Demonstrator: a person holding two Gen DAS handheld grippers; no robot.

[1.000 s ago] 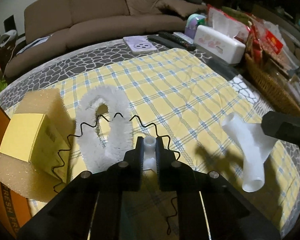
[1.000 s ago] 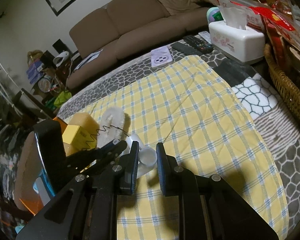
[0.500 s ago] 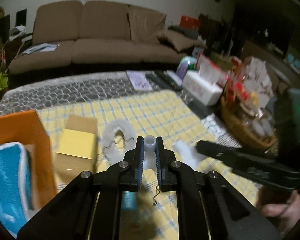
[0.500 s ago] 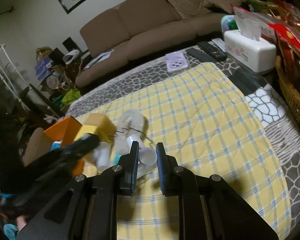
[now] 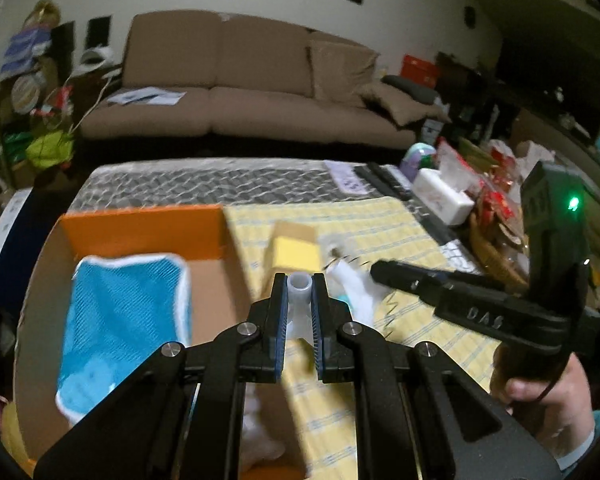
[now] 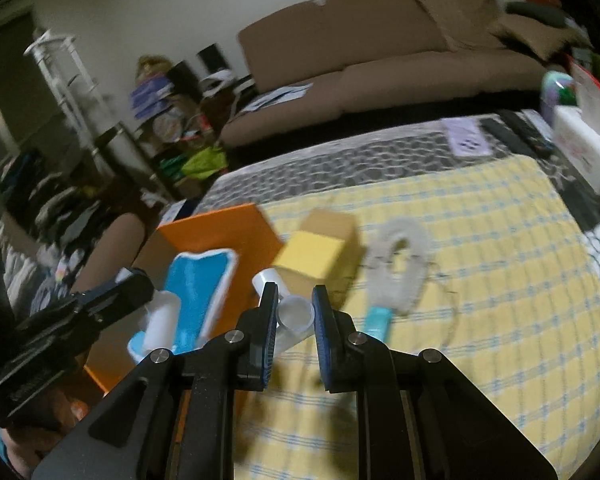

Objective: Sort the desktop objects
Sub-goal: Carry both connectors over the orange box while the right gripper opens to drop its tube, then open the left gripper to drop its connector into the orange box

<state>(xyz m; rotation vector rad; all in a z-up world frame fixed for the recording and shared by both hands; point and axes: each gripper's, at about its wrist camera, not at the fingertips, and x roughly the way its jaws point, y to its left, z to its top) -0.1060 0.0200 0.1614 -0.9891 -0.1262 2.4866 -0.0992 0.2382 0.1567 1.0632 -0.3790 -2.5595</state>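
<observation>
My left gripper (image 5: 299, 282) is shut on a white pipe piece (image 5: 300, 300) and holds it above the open orange box (image 5: 140, 218), near its right wall. A blue mesh cloth (image 5: 120, 312) lies in that box. My right gripper (image 6: 295, 292) is shut on a white branched pipe fitting (image 6: 296, 316), in the air beside the box's right wall (image 6: 220, 232). A yellow carton (image 6: 312, 256) on a sponge block sits on the checked cloth (image 6: 480, 280). Next to it lies a fluffy white brush (image 6: 400, 268) with a blue handle.
A thin wavy wire (image 6: 450, 304) lies by the brush. At the back right of the table are a tissue box (image 5: 442, 196), remote controls (image 5: 384, 178) and a wicker basket (image 5: 496, 256) of packets. A brown sofa (image 5: 240, 92) stands behind. A hand (image 5: 540, 396) holds the right gripper.
Both grippers have risen and swung left with their white pipe pieces. The orange box with the blue cloth has come into view under the left gripper.
</observation>
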